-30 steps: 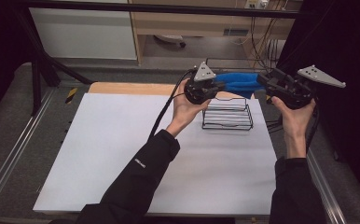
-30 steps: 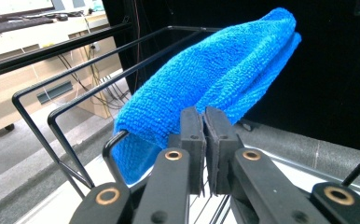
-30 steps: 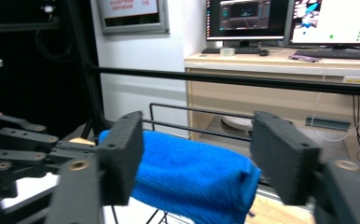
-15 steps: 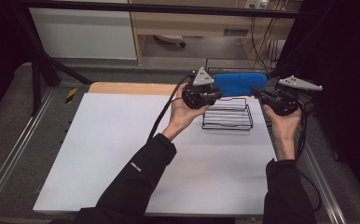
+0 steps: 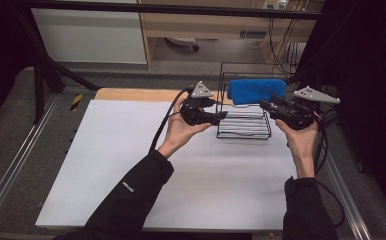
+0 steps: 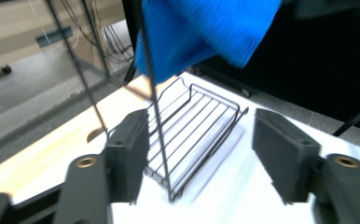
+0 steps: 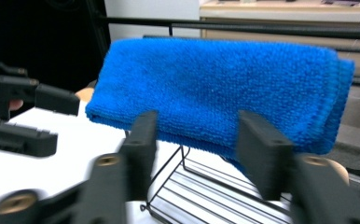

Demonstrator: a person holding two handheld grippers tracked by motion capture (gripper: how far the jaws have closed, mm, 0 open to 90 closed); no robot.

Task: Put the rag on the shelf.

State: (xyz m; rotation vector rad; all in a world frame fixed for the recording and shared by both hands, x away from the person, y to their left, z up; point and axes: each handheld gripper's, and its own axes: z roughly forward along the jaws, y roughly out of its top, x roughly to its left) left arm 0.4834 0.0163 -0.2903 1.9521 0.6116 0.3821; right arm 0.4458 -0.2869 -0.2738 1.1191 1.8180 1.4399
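Both grippers have drawn slightly lower and nearer us. We note the left gripper (image 5: 222, 116) agape astride a wire rack (image 5: 244, 122) upright, empty; the right gripper (image 5: 265, 105) agape, empty, facing a fluffy blue towel (image 5: 256, 90). It is folded, draped over the rack's top, long axis left-right.

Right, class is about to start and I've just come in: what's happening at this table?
A person holds a gripper in each hand at a white table. A folded blue towel hangs over the top bar of a black wire rack at the far side. The left gripper sits at the rack's left edge, jaws open with one of the rack's upright wires between them. The right gripper points at the towel from the right, jaws open, holding nothing. Neither has gripped the towel yet.
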